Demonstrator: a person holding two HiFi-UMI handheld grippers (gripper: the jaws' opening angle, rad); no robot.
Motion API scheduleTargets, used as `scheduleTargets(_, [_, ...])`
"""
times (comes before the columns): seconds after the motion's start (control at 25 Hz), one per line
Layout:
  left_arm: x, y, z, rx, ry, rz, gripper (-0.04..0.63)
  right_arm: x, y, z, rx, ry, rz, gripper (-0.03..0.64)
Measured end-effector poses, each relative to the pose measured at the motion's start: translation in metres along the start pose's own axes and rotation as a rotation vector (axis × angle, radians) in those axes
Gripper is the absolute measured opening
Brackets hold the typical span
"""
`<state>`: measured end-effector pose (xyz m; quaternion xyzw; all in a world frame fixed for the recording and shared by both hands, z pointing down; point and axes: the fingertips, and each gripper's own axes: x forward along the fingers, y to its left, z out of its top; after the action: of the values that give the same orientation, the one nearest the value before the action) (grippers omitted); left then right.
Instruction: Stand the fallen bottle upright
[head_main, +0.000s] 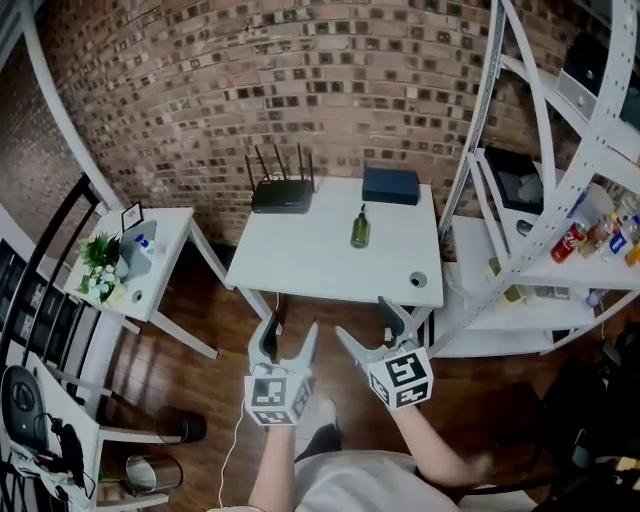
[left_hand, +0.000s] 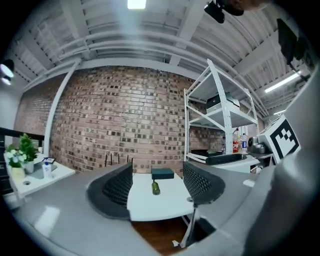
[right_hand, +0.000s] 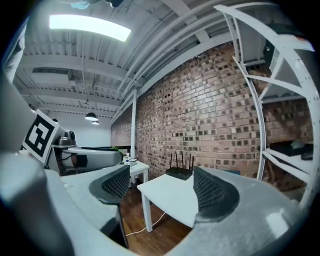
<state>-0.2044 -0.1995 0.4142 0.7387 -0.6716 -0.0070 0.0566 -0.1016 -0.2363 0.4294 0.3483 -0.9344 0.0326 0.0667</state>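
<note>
A green bottle (head_main: 360, 229) lies on its side on the white table (head_main: 300, 262), near the far right, its neck pointing toward the brick wall. In the left gripper view the bottle (left_hand: 155, 187) shows between the jaws but far off. My left gripper (head_main: 288, 340) (left_hand: 158, 180) hovers over the wooden floor short of the table's near edge, open and empty. My right gripper (head_main: 367, 325) (right_hand: 162, 187) hangs beside it, also open with nothing between its fingers, facing the table's left corner.
A black router (head_main: 281, 192) and a dark blue box (head_main: 390, 185) sit at the table's back edge. A white shelf rack (head_main: 560, 200) with bottles stands at the right. A small side table with a plant (head_main: 100, 265) stands at the left.
</note>
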Motion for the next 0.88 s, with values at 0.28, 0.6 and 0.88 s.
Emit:
scheduleTargets(0.28, [0.096, 0.063, 0.019, -0.014, 0.006, -0.087, 0.307, 0.107, -0.031, 0.031, 0.009, -0.026, -0.102, 0.383])
scheduleTargets(0.6, [0.185, 0.082, -0.024, -0.041, 0.098, -0.141, 0.307, 0.146, -0.137, -0.016, 0.060, 0.081, -0.290, 0.383])
scheduleTargets(0.88, [0.301, 0.093, -0.051, 0.001, 0.206, -0.175, 0.308, 0.235, -0.229, -0.040, 0.144, 0.109, -0.272, 0.381])
